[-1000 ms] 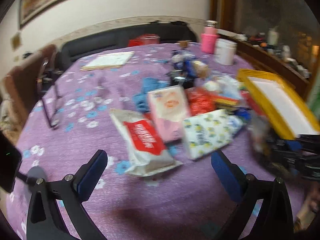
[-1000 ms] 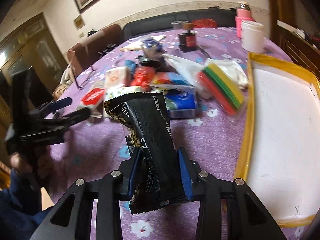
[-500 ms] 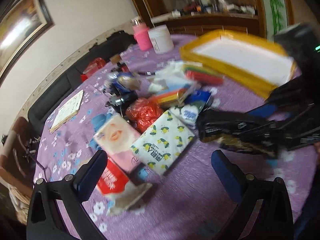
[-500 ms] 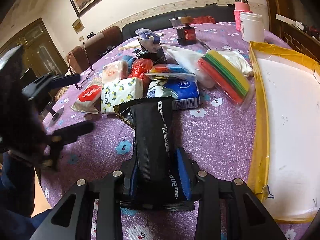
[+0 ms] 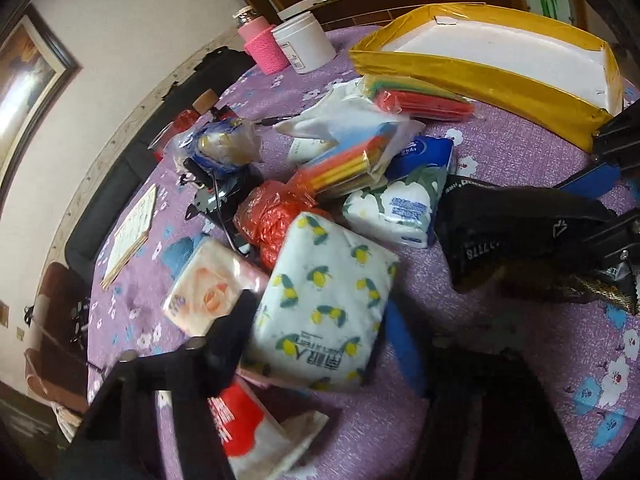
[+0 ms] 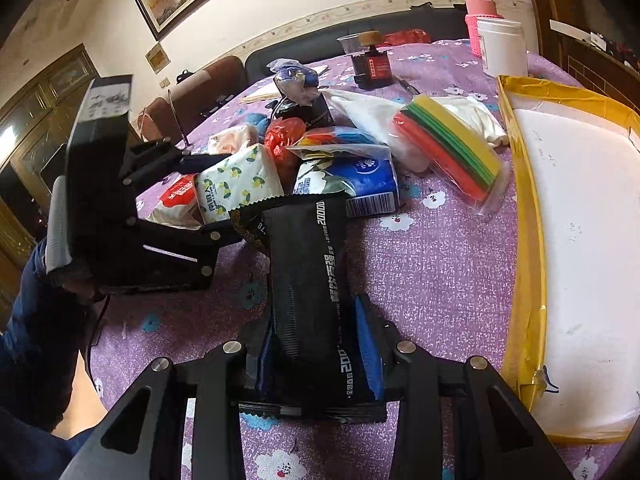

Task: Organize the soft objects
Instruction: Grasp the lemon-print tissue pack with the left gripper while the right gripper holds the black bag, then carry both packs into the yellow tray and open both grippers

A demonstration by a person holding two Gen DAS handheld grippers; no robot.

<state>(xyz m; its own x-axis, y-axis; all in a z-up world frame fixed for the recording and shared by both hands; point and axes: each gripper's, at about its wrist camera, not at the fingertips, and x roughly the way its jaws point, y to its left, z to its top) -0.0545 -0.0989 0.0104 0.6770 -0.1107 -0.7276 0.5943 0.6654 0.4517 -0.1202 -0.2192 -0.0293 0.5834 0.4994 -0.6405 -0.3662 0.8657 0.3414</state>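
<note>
Black angular tool point(image 6: 316, 344) frames, blue finger pads point(image 6: 367, 350), silver screws, a dark blue sleeve point(image 6: 32, 320).

A long black packet point(image 6: 308, 280) with white print runs up the lower centre of the right wrist view, pinched at its near end. Behind it, mid-frame, lies a heap of soft packs on the table: a lemon-print tissue pack point(image 5: 324, 308), a rose-print pack point(image 5: 208, 288), a red-and-white pack point(image 5: 244, 428) at lower left, a blue-and-white tissue pack point(image 5: 400, 208), a crumpled red bag point(image 5: 272, 216), and bagged stacks of coloured cloths point(image 6: 448, 152).
</note>
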